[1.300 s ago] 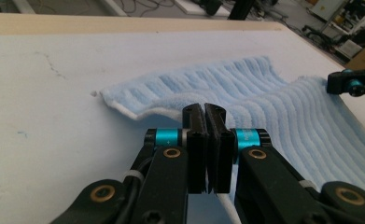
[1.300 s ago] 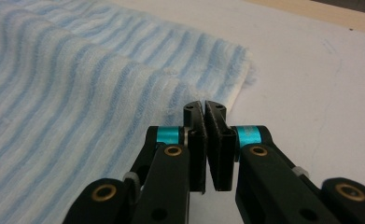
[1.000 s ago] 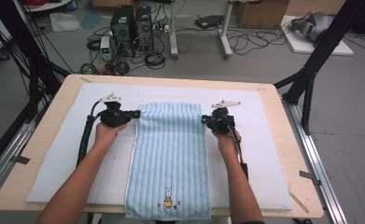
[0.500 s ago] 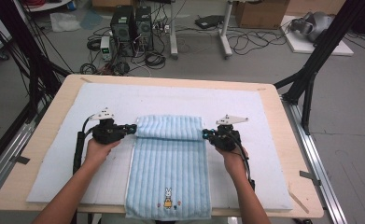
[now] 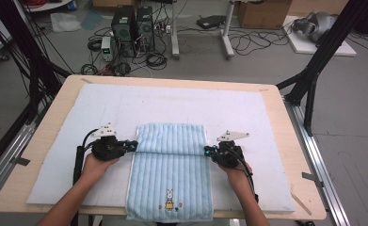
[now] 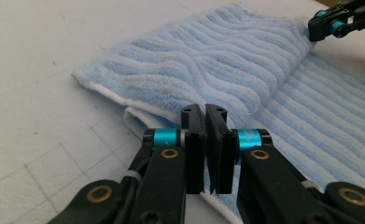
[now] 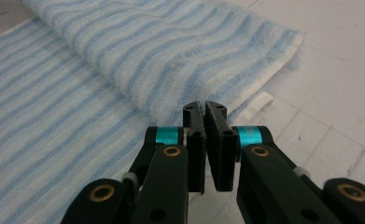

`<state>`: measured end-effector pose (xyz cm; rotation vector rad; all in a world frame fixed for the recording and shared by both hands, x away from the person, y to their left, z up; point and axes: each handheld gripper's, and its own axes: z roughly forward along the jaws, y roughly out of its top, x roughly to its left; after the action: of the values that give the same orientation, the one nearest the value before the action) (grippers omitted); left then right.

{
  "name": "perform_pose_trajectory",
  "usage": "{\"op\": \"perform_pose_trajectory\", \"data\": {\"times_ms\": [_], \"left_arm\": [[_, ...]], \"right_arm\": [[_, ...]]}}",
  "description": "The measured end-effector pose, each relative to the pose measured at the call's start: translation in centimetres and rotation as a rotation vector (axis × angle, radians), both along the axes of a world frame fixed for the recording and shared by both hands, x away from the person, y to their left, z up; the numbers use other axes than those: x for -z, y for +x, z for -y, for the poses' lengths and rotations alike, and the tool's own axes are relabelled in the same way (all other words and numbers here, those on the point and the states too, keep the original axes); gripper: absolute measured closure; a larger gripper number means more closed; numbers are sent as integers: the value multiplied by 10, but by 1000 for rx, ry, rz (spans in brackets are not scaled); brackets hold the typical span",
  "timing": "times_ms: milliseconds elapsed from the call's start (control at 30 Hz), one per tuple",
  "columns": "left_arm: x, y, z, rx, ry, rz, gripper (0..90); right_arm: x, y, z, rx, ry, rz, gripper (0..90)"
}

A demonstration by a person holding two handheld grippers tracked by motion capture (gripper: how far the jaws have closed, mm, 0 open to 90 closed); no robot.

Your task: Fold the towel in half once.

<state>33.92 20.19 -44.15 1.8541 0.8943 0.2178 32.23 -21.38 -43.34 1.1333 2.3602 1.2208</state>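
My left gripper sits at the left edge of the blue striped towel, my right gripper at its right edge, both by the folded-over flap. Both have just been opening: the jaws stand a slit apart with no cloth between them. The towel lies just ahead of each gripper on the white mat covering the worktop.
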Motion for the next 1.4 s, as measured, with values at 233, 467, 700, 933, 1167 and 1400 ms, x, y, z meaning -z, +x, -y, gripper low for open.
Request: {"op": "perform_pose_trajectory", "data": {"times_ms": [233,467,700,933,1167,1400], "left_arm": [[-7,22,-11,-156,-45,23,466],[-10,51,-6,-191,-22,12,466],[2,69,4,-191,25,-45,452],[10,74,17,-154,102,-61,479],[9,69,29,-101,234,9,671],[8,71,22,-92,153,-41,870]], "right_arm": [[-8,15,4,91,61,19,524],[-8,47,1,151,38,-14,445],[-5,71,-5,167,6,-52,443],[2,87,-19,157,-33,-95,471],[7,88,-31,128,-114,-78,804],[5,86,-31,106,-122,-74,855]]}}
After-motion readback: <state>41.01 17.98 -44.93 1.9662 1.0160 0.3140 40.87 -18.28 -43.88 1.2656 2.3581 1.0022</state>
